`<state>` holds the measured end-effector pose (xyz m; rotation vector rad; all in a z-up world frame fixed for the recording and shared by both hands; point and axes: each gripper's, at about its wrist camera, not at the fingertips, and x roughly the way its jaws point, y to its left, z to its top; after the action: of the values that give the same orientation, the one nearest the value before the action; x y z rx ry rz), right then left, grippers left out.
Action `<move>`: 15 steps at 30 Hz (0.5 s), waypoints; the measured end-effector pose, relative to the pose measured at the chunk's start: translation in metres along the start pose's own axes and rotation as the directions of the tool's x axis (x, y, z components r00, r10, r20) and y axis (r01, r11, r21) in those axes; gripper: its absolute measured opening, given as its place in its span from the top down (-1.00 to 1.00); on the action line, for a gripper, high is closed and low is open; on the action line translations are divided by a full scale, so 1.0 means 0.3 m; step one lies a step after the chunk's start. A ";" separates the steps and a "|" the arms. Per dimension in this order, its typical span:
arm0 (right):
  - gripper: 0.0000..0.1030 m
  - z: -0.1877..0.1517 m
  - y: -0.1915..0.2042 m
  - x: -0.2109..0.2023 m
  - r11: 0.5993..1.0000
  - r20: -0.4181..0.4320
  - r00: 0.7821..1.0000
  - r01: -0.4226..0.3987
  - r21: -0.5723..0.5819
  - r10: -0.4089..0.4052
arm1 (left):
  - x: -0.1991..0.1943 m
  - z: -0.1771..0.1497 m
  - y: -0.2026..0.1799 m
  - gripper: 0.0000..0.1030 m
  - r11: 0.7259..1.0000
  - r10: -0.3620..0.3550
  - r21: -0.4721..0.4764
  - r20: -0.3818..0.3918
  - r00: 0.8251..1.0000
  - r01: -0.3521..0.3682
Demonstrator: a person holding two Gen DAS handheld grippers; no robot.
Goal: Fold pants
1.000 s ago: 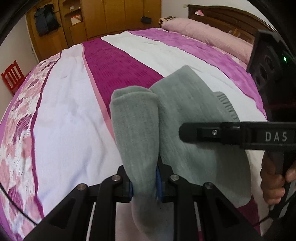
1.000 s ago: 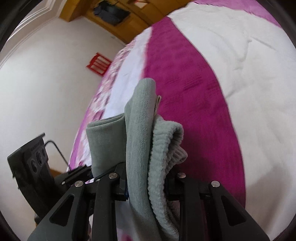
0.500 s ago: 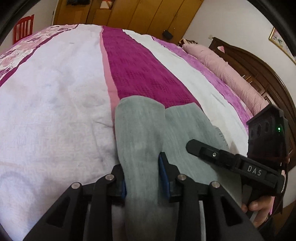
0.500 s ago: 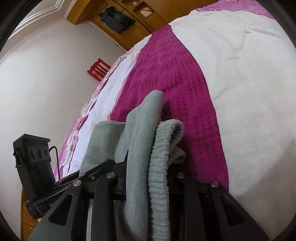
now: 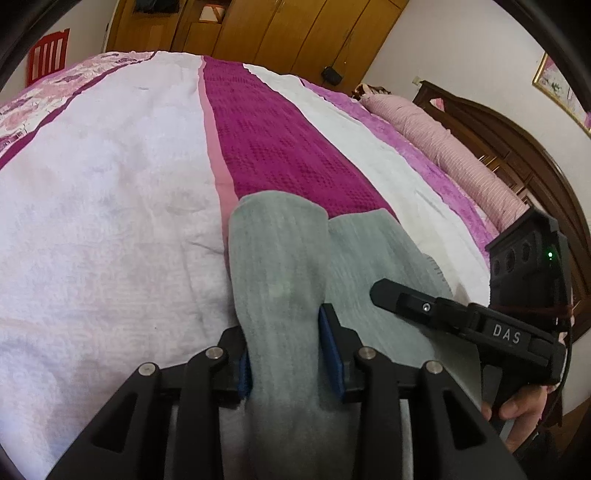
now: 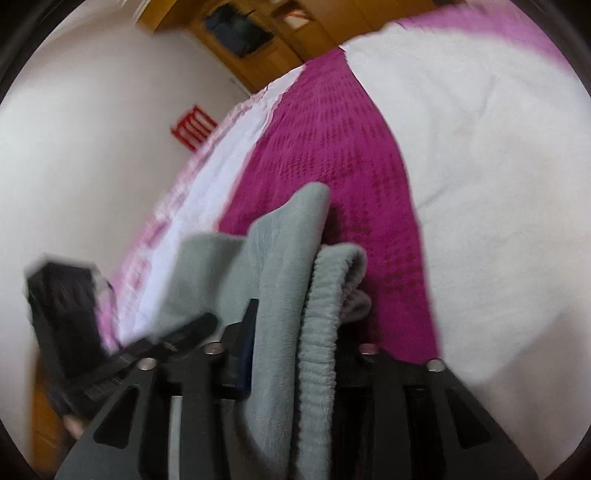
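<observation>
Pants (image 5: 295, 266) lie folded on the bed (image 5: 110, 206), grey fleece, straddling the magenta stripe and the white strip beside it.

Left gripper (image 5: 286, 347): fingers apart and opening. One folded leg end runs between them; left pad looks to touch the cloth, right blue pad (image 5: 330, 343) stands just off it. No clamp now.

Right gripper (image 6: 295, 332) (own view is motion-blurred): fingers opening too. Fleece layer plus ribbed waistband (image 6: 325, 295) stand bunched between them. Left finger sits against the fleece; right finger is hidden behind the cloth, so contact on that side can't be told. Reads as released, not pinched.

In the left view the right gripper (image 5: 391, 295) comes in from the right, resting over the other half of the pants, a hand (image 5: 517, 404) on its grip. In the right view the left gripper (image 6: 177, 332) is a dark blur at lower left.

Background: wooden wardrobe (image 5: 258, 33), red chair (image 5: 48, 55), pink pillow (image 5: 443, 136) against the headboard (image 5: 517, 147).
</observation>
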<state>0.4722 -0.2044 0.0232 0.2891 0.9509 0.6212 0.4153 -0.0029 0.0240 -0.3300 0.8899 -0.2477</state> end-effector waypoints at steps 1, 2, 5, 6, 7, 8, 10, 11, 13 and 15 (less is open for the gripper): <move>0.06 -0.007 0.005 -0.018 0.999 0.003 0.999 0.041 -0.020 -0.041 | -0.006 0.000 0.004 0.29 1.000 -0.017 -0.003 -0.001 1.000 0.017; 0.05 -0.016 0.006 -0.034 0.997 0.001 0.997 0.071 -0.025 -0.071 | -0.015 -0.002 0.009 0.20 0.999 -0.037 0.002 -0.010 0.999 0.037; -0.25 -0.056 0.006 -0.102 0.990 0.005 0.990 0.141 -0.016 -0.141 | -0.061 -0.014 -0.022 -0.29 0.996 0.048 0.079 -0.044 0.998 -0.044; -0.45 -0.072 0.006 -0.125 0.986 0.015 0.986 0.169 -0.010 -0.168 | -0.093 -0.035 -0.041 -0.45 0.985 0.129 0.119 -0.035 0.991 -0.124; -0.55 -0.089 0.006 -0.145 0.980 0.027 0.979 0.200 -0.007 -0.200 | -0.118 -0.058 -0.050 -0.70 0.973 0.188 0.140 -0.022 0.982 -0.183; -0.56 -0.108 0.008 -0.166 0.973 0.043 0.972 0.232 -0.008 -0.231 | -0.144 -0.088 -0.051 -0.85 0.960 0.242 0.147 -0.008 0.970 -0.238; -0.57 -0.144 0.017 -0.199 0.956 0.066 0.954 0.293 -0.024 -0.291 | -0.185 -0.146 -0.033 -0.88 0.947 0.298 0.128 0.001 0.955 -0.296; -0.57 -0.166 0.031 -0.213 0.940 0.086 0.938 0.339 -0.039 -0.335 | -0.200 -0.166 -0.025 -0.90 0.945 0.307 0.120 -0.002 0.952 -0.305; -0.58 -0.182 0.049 -0.227 0.906 0.111 0.905 0.419 -0.064 -0.411 | -0.215 -0.183 -0.021 -0.90 0.931 0.349 0.114 -0.006 0.937 -0.346; -0.57 -0.175 0.065 -0.233 0.828 0.126 0.831 0.554 -0.090 -0.542 | -0.222 -0.182 -0.022 -0.90 0.895 0.435 0.115 -0.009 0.901 -0.431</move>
<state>0.3920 -0.2336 0.0500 -0.0736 0.8462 0.1272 0.3313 0.0042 0.0424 -0.0175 0.9558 0.1124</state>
